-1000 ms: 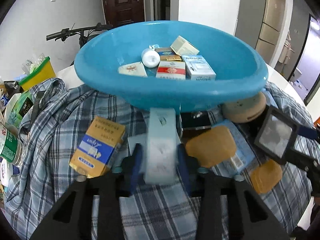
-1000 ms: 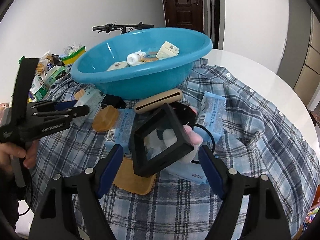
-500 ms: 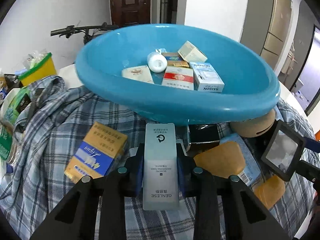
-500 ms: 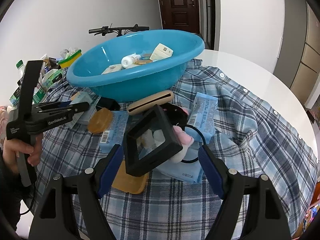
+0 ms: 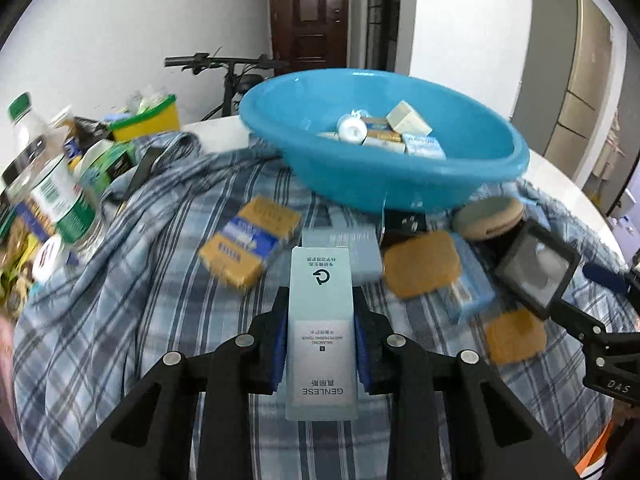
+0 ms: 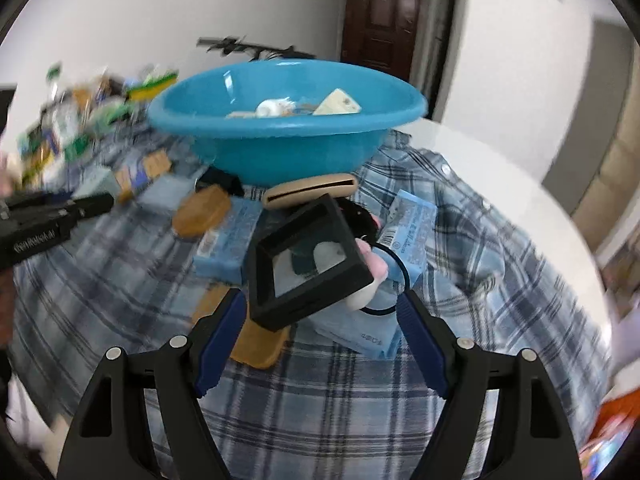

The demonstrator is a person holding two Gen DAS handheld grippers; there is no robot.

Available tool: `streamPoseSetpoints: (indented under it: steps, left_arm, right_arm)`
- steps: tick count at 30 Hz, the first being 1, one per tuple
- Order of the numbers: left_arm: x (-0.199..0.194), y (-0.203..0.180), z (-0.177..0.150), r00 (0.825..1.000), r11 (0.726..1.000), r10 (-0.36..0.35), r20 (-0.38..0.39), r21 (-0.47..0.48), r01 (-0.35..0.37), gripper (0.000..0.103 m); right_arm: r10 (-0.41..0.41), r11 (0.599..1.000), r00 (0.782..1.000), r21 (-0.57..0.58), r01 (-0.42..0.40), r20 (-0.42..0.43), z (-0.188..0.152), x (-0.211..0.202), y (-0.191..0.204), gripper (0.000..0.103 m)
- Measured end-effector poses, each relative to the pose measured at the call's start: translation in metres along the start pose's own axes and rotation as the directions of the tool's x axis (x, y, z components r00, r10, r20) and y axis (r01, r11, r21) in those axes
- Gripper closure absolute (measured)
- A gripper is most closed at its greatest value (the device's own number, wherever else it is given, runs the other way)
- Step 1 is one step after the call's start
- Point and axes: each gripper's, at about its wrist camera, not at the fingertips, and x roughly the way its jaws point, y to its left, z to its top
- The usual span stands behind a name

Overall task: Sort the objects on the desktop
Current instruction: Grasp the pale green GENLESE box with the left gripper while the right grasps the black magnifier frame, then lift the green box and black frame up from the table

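The left tool is pinching a tall pale-blue carton printed "GENLESE" by its long sides, blue pads pressed flat against it, and holds it lifted above the blue-and-white plaid shirt that covers the round white desk. The carton points toward the big turquoise plastic basin, which stands farther back on the shirt and holds several small cartons and a white round-capped bottle.

The right tool has its fingers spread wide. A black square frame box with a clear window sits tilted between them, its lower left edge near the left finger; whether either pad touches it cannot be told. In the left wrist view the same box shows at the tip of the right tool.

On the shirt lie a yellow-and-blue flat carton, a second pale-blue carton just beyond the held one, brown rounded pads, a beige oval case against the basin's foot, and light-blue tissue packs. At the left desk edge stand a clear water bottle with a green cap and a yellow-and-green container. A bicycle handlebar and a dark wooden door show behind.
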Motion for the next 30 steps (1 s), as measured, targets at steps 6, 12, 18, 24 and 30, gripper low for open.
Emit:
streamPoseSetpoints:
  steps: [6, 12, 18, 24, 30]
  left_arm:
    - [0.005, -0.004, -0.019, 0.999, 1.0, -0.011, -0.044, -0.03, 0.01, 0.073]
    - [0.005, -0.009, -0.022, 0.998, 0.999, -0.03, -0.05, -0.021, 0.029, 0.073]
    - [0.002, -0.009, -0.02, 0.998, 0.999, -0.043, -0.036, -0.025, 0.042, 0.073]
    - [0.002, -0.011, -0.02, 0.997, 0.997, -0.073, -0.035, -0.028, 0.072, 0.073]
    - [-0.001, -0.017, -0.018, 0.997, 0.998, -0.068, -0.028, -0.014, 0.067, 0.073]
  right_arm:
    - [-0.01, 0.993, 1.0, -0.121, 0.007, -0.022, 0.004, 0.007, 0.01, 0.026]
    - [-0.039, 0.988, 0.998, -0.148, 0.033, -0.039, 0.01, 0.023, 0.015, 0.026]
    - [-0.05, 0.987, 0.998, -0.152, 0.043, -0.045, 0.014, 0.033, 0.012, 0.03]
    - [0.046, 0.998, 0.998, -0.031, -0.048, -0.043, 0.012, 0.024, -0.007, 0.031]
    - [0.135, 0.978, 0.99, 0.163, -0.128, -0.032, 0.005, 0.021, -0.035, 0.031]
